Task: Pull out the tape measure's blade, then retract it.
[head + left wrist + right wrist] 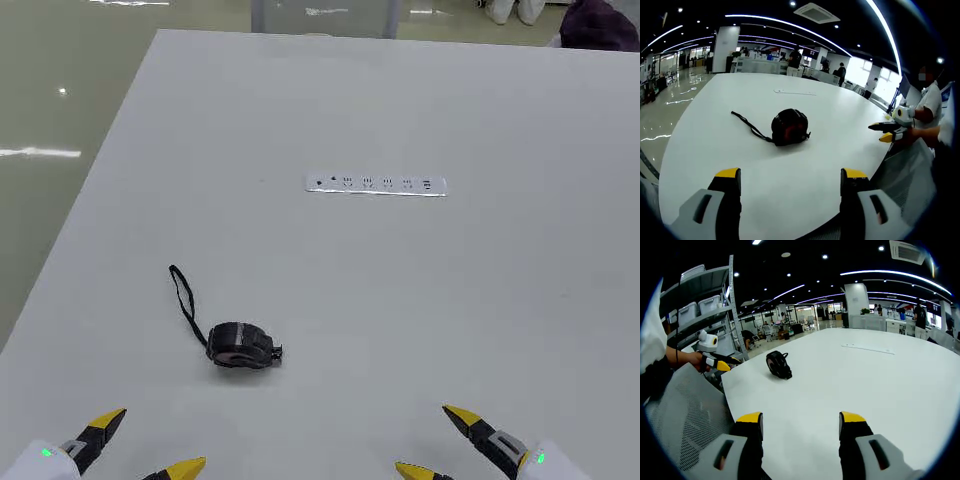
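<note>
A black tape measure (240,346) lies on the white table (400,280), its blade in and a black wrist strap (184,300) trailing to the far left. My left gripper (145,445) hovers open at the table's near edge, left of and nearer than the tape. My right gripper (440,443) hangs open at the near edge, to the tape's right. In the left gripper view the tape measure (789,126) sits ahead between the yellow-tipped fingers (728,174), well apart from them. The right gripper view has the tape measure (778,364) far ahead to the left.
A white power strip (375,184) lies flat near the table's middle, beyond the tape. The table's left edge drops to a shiny floor (50,120). Shelving with bins (700,310) stands off to the side in the right gripper view.
</note>
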Available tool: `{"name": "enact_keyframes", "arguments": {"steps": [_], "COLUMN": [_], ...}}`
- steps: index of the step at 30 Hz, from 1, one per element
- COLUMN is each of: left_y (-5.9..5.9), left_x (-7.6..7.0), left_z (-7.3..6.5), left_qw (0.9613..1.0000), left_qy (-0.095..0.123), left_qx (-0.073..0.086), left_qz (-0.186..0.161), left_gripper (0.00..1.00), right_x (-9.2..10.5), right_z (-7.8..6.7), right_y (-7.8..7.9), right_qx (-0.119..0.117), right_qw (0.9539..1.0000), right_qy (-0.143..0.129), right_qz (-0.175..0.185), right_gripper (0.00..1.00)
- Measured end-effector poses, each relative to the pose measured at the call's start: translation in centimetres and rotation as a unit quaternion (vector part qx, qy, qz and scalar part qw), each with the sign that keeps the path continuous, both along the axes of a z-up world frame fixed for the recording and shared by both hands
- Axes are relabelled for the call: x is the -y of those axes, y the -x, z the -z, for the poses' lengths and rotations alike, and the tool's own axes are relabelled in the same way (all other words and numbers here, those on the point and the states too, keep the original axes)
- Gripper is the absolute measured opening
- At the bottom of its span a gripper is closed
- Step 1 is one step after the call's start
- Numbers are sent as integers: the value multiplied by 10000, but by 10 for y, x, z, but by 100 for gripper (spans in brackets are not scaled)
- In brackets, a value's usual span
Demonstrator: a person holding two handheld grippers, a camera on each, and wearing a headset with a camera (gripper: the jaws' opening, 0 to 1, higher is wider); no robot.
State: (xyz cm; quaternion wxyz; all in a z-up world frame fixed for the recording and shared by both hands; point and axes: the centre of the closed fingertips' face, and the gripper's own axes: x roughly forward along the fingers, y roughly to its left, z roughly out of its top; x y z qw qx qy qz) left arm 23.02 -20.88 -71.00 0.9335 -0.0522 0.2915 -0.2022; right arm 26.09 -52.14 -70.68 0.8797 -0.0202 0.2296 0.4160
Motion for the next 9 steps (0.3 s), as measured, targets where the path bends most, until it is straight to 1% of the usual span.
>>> {"name": "enact_keyframes", "arguments": {"steps": [4, 6, 9], "left_y": [0, 0, 1], "left_x": [0, 2, 0], "left_z": [1, -1, 1], "left_qw": [10000, 10000, 10000], "left_qy": [-30, -13, -14], "left_qx": [-10, -16, -35], "left_qz": [32, 27, 11], "left_gripper": [80, 80, 80], "right_x": [0, -1, -1], "right_z": [0, 0, 0], "right_y": [-1, -1, -1], "right_qx": [5, 11, 0], "right_qw": [10000, 10000, 10000], "right_qy": [-7, 3, -11], "right_qz": [-11, -18, -16], "right_gripper": [62, 62, 62]}}
